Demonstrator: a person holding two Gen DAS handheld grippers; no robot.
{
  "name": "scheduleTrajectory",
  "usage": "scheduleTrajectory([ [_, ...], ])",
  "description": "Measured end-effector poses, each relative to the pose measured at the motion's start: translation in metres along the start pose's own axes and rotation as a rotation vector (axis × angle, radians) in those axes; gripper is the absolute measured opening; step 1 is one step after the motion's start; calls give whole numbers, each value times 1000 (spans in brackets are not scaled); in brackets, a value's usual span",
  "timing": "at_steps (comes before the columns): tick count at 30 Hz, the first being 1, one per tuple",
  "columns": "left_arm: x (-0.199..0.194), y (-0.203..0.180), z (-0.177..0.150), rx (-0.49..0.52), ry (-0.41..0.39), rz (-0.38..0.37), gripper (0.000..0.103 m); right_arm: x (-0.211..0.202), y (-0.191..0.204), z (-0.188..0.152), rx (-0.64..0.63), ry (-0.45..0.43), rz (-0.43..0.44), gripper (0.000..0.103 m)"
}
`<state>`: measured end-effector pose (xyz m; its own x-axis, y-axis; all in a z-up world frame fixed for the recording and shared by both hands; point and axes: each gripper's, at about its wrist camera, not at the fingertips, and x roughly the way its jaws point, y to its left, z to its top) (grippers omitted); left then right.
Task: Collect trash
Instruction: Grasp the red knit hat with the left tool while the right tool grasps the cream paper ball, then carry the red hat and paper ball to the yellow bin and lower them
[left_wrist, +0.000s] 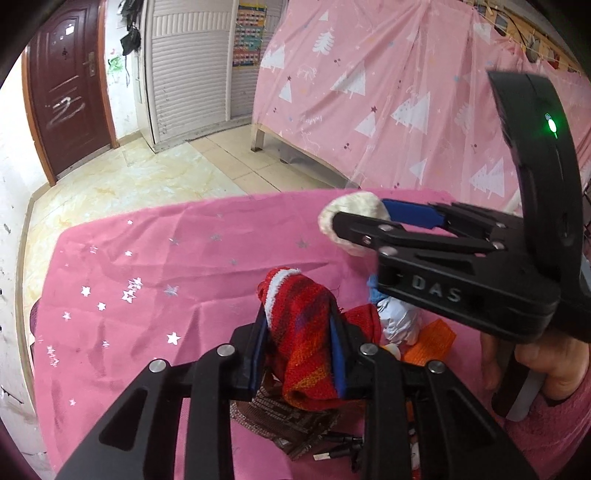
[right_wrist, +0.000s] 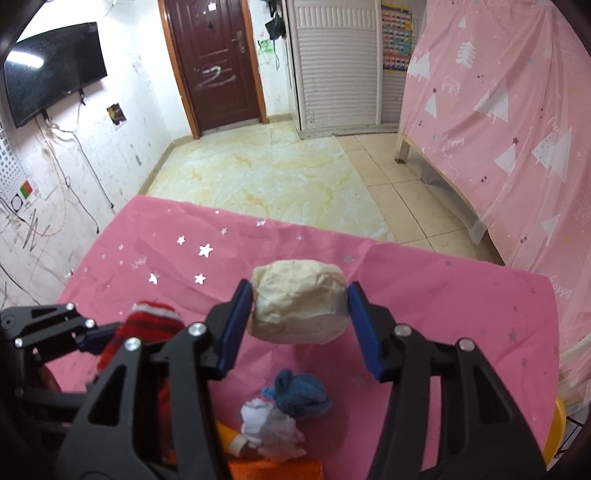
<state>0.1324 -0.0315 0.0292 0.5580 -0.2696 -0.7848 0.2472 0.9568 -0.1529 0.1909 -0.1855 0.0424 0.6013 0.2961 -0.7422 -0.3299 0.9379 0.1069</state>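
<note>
Right tool (right_wrist: 300, 308), embossed "DAS", pinches a cream paper wad (right_wrist: 299, 306); left tool (left_wrist: 301, 332) pinches red striped cloth (left_wrist: 303, 332).

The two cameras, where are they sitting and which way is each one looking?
Left wrist view: sits on the left gripper, looks along its fingers at the red striped knitted cloth it clamps; the right gripper and a hand show.
Right wrist view: sits on the right gripper, looks at the crumpled cream paper ball it clamps; the left gripper shows low on the left.
Both share the pink star-printed tablecloth, brown door and both held things.
</note>
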Motion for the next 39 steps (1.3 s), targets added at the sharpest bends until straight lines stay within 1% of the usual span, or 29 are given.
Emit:
scheduleTrajectory([
  [7,-30,-14,3,10,-52,11,23,-32,-14,-7,27,-52,-11,51],
  [13,-50,-38,4,46,-84,13,23,-60,-34,-14,63,-101,-25,51],
  [18,-57,-62,8,76,-99,7,23,-81,-52,-25,94,-128,-45,51],
  [26,-57,-103,12,127,-104,-15,23,-108,-86,-45,146,-162,-76,51],
  [30,-54,-130,15,158,-102,-30,23,-119,-105,-54,176,-180,-89,51],
  [39,-44,-192,15,240,-84,-78,23,-144,-161,-92,279,-201,-142,51],
])
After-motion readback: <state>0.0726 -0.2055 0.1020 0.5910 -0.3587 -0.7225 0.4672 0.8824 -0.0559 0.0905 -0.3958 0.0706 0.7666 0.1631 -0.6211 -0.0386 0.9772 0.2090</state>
